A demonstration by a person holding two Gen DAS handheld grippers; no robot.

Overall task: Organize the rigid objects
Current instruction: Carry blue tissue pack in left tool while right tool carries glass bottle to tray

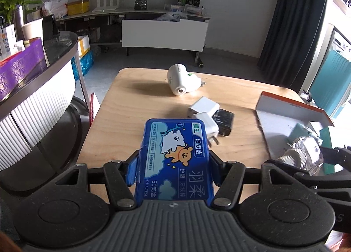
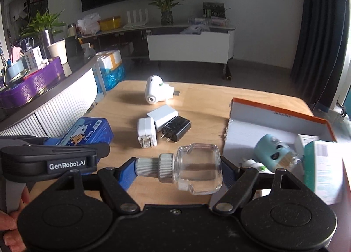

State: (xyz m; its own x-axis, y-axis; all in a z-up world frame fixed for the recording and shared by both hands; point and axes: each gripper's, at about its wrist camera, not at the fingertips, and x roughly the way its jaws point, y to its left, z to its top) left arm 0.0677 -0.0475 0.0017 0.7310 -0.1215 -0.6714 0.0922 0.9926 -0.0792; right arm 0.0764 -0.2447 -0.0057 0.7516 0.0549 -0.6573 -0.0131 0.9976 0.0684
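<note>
blue plastic fills the left gripper (image 1: 173, 164): a flat blue floss-pick box (image 1: 175, 155) with a cartoon bear and white animal on its lid sits lengthwise between the jaws, which are clamped on its two long sides, above the near edge of the wooden table (image 1: 131, 89).

the right gripper (image 2: 178, 169) is clamped on a clear glass bottle (image 2: 197, 168) lying sideways across the jaws; its grey ribbed cap (image 2: 153, 165) meets the blue pad on one side and its square base meets the other pad. this bottle hangs over the near edge of the table, just beside the torn near-left corner of the open orange-rimmed cardboard box (image 2: 278, 111).

that box stands at the right edge of the table. inside it lie a pale blue round item with a dark face (image 2: 272, 151), a small white piece with a green spot (image 2: 255, 164) and a teal and white carton (image 2: 324, 164) at its near right corner.

at the middle of the table three chargers touch one another: two white ones (image 2: 147, 131) (image 2: 162, 116) and a black one (image 2: 175, 129), prongs toward the near edge. toward the far edge a white plug-in device (image 2: 155, 90) lies on its side, well apart from the chargers.

a hand (image 2: 11, 225) shows at the lower left corner of the right wrist view.
</note>
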